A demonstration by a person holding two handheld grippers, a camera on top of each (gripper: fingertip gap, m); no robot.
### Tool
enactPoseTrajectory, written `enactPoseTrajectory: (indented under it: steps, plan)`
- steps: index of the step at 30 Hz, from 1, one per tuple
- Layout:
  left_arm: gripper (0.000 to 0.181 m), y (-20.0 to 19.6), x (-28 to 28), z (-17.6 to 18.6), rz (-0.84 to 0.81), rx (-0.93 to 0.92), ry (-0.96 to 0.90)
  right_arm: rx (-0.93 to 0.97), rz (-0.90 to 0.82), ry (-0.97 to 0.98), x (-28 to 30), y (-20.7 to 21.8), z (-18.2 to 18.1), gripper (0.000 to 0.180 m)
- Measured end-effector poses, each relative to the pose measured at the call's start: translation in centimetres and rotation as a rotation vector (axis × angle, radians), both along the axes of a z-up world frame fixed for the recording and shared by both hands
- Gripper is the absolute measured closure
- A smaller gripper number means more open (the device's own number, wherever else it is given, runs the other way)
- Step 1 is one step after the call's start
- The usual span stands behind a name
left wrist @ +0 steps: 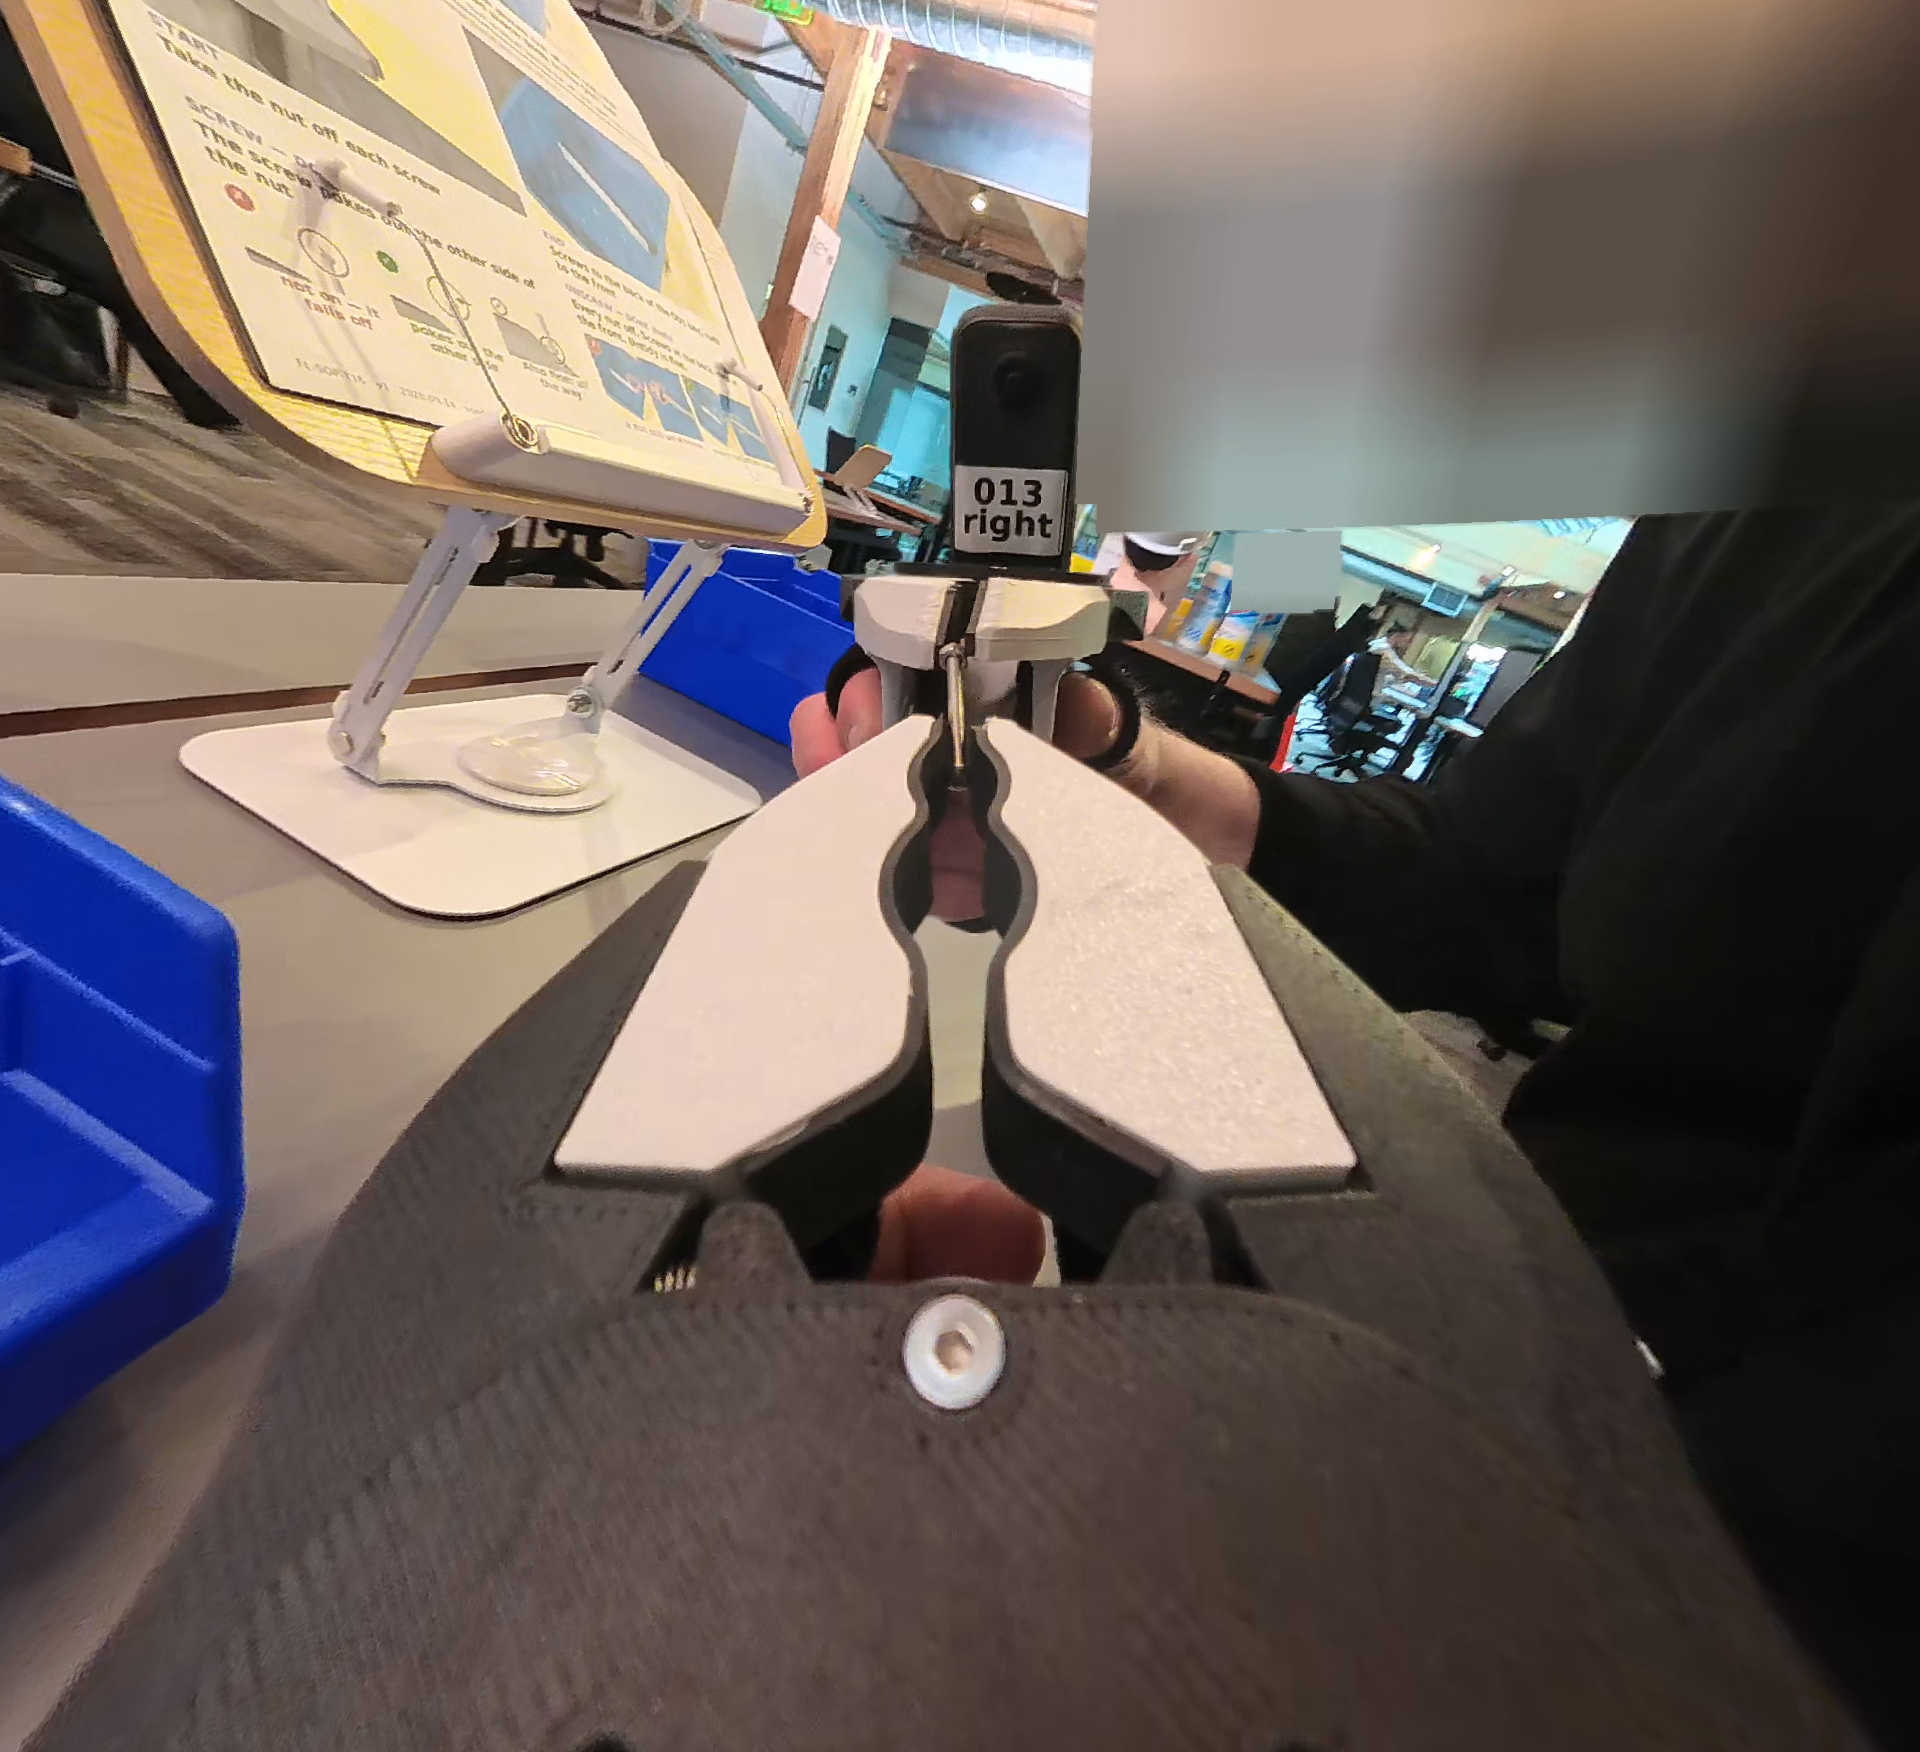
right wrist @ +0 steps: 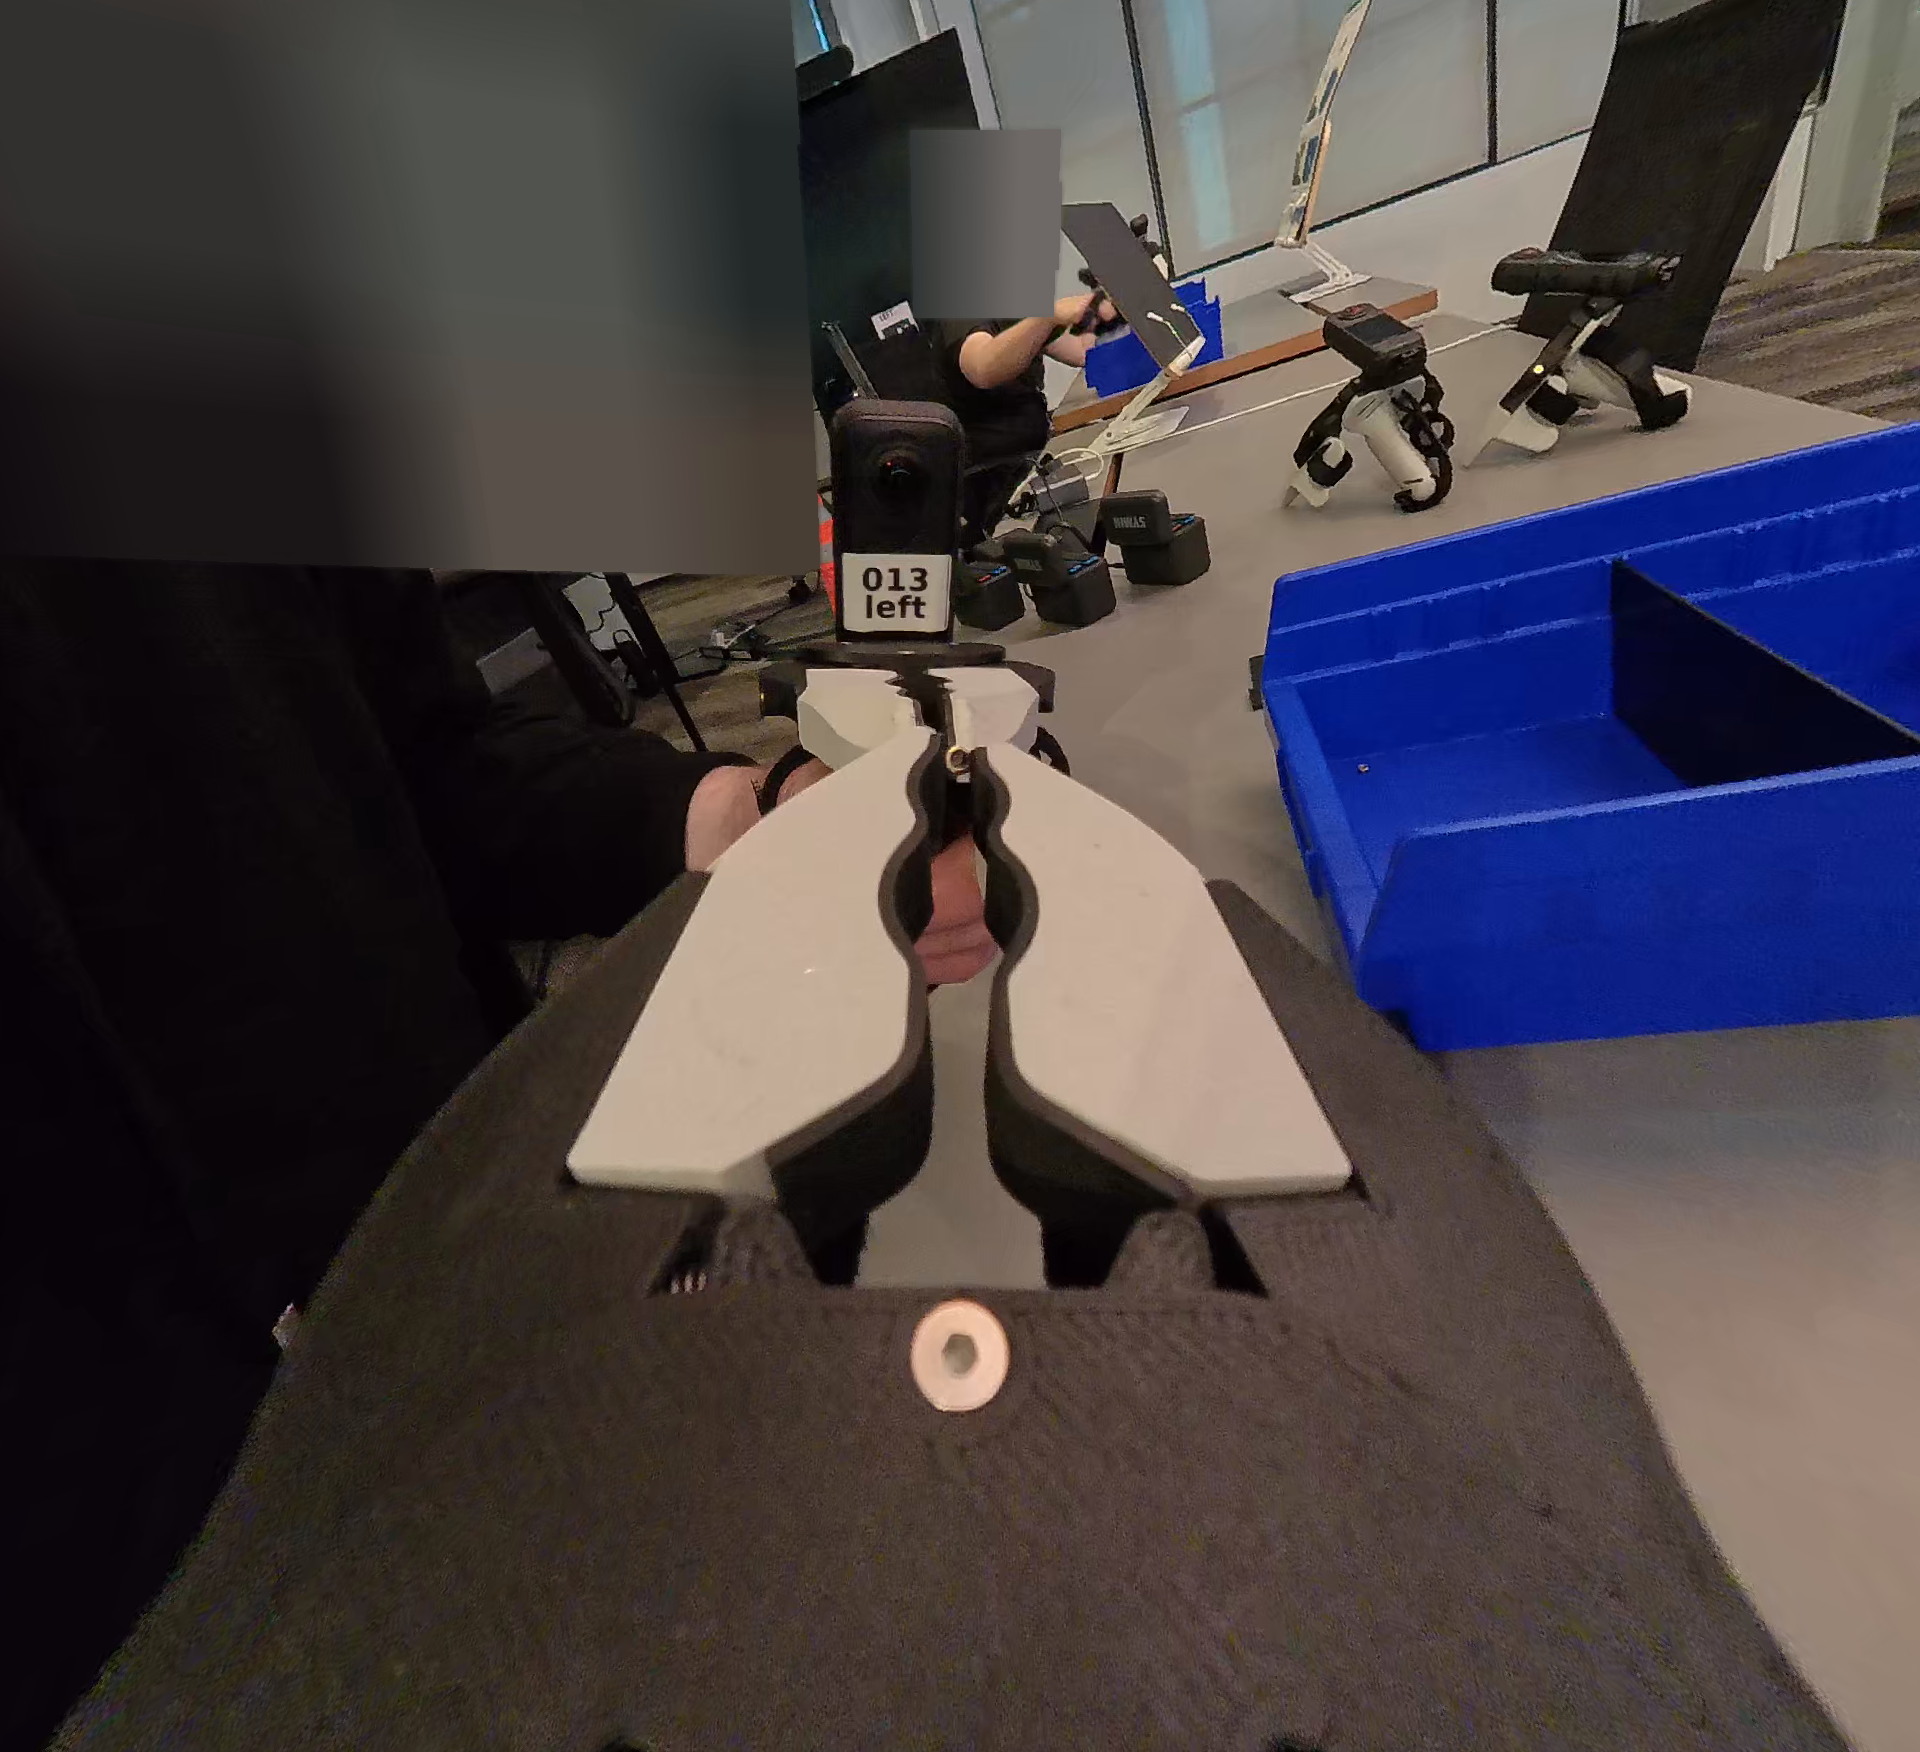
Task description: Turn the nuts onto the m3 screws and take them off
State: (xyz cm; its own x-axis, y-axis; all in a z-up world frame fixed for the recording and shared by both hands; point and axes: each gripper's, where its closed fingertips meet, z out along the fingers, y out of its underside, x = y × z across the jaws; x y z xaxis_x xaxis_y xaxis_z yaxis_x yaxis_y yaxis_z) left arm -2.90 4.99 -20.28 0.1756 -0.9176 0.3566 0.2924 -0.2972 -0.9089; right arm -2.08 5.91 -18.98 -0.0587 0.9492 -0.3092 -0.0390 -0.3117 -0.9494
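My two grippers face each other tip to tip above the grey table. In the left wrist view my left gripper [left wrist: 958,760] is shut on the thin silver m3 screw [left wrist: 954,710]. The screw runs from its tips up to the right gripper [left wrist: 964,627]. A small nut [left wrist: 949,654] sits on the screw at the right gripper's tips. In the right wrist view my right gripper [right wrist: 958,760] is shut on the small nut [right wrist: 960,760]. The left gripper [right wrist: 935,700] stands just behind it. The screw's shaft is mostly hidden there. Hands hold both grippers.
A blue bin [right wrist: 1558,871] with a divider stands to the right, and another blue bin [left wrist: 94,1131] to the left. An instruction board on a white stand [left wrist: 436,248] is at the back left. Spare grippers [right wrist: 1371,424] and black battery cases [right wrist: 1081,570] lie farther off. Less than 4 cm separates the two grippers' tips.
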Motion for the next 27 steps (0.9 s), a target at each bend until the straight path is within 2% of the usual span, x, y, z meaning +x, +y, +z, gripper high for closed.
enactPoseTrajectory:
  steps: [27]
  plan:
    - [0.178, 0.4, 0.6, -1.1, 0.173, 0.181, 0.252, -0.148, -0.008, 0.028, 0.5, 0.6, -0.7, 0.176]
